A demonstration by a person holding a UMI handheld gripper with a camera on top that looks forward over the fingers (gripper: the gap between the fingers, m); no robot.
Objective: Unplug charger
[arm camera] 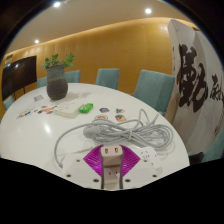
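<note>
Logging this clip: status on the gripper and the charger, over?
Gripper shut on charger, over power strip. White cable coiled just ahead on table. Nothing in the way.

Banner [193, 80] beside the bench: large black brush-style characters on white, strokes clear but not readable | Cards [33, 108] on the bench: coloured print too small to read | No other legible text

Teal chairs [152, 85] ring a white table [35, 130] before wood-panelled walls [110, 45].
</note>
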